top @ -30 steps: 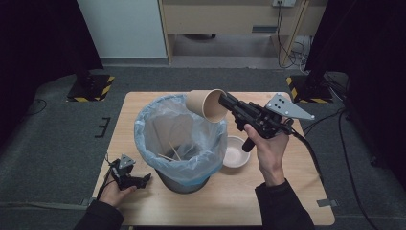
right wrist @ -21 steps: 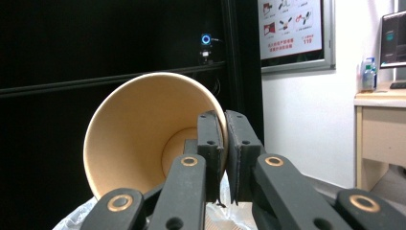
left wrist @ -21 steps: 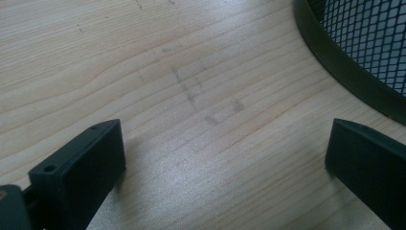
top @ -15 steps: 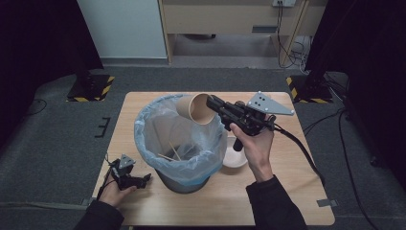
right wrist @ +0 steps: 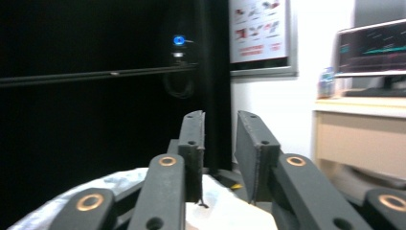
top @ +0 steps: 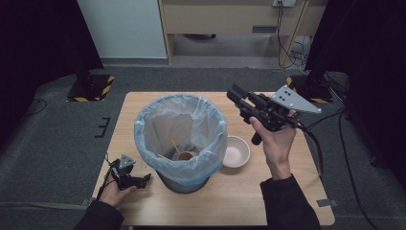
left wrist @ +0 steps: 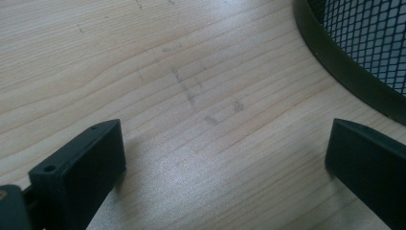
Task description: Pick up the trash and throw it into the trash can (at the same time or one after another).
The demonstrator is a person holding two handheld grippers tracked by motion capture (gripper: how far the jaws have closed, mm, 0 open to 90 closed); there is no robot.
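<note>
A wooden table seen from above, with a person's two forearms reaching in from the near edge. At the far left, the left gripper rests low on the tabletop near the front corner, held in the left hand; in the left gripper view its two black jaws stand wide apart with bare wood between them, gripping nothing, and the dark mesh wall of a bin shows at the upper right. Just right of that hand stands the mesh waste bin, lined with a pale blue plastic bag folded over its rim. At the bottom of the bag lies a brown paper cup, mouth up, with what look like thin wooden sticks leaning beside it. Touching or just beside the bin on its right sits a small white bowl, upright and apparently empty. Farther right, the right hand holds the right gripper raised above the table, pointing toward the bin's far rim; in the right gripper view its jaws are nearly closed with a narrow gap, holding nothing. The bowl looks light, stiff and smooth, likely to slide or tip if nudged; pinching its thin rim on the side away from the bin would probably give the surest hold. The cup, soft-walled, would crush under a hard squeeze.
</note>
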